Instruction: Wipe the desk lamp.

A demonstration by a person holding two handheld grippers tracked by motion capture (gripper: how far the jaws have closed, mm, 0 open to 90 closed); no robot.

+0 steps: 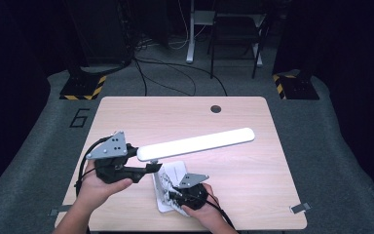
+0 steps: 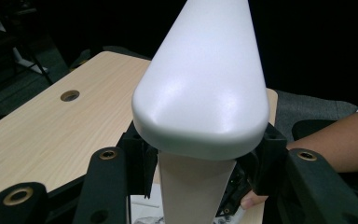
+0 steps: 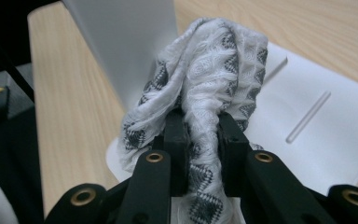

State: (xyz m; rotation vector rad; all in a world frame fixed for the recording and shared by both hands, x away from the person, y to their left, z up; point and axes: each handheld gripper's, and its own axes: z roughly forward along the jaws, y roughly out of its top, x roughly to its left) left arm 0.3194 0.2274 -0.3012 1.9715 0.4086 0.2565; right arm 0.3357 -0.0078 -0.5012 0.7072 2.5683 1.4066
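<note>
The right gripper point(image 3: 200, 135) pinches a bunched white cloth point(image 3: 214, 79) with dark diamond marks — its jaws pressed tight on the fabric, which bulges up past them. The cloth sits against the lamp's white upright point(image 3: 126, 46), over the flat white lamp base point(image 3: 326, 130). The left gripper point(image 2: 200, 158) has its jaws part closed on the lamp's stem just under the rounded end of the lamp head point(image 2: 200, 93). In the high view the long head point(image 1: 195, 143) reaches right over the table point(image 1: 253, 185) — the base lies near the front edge.
</note>
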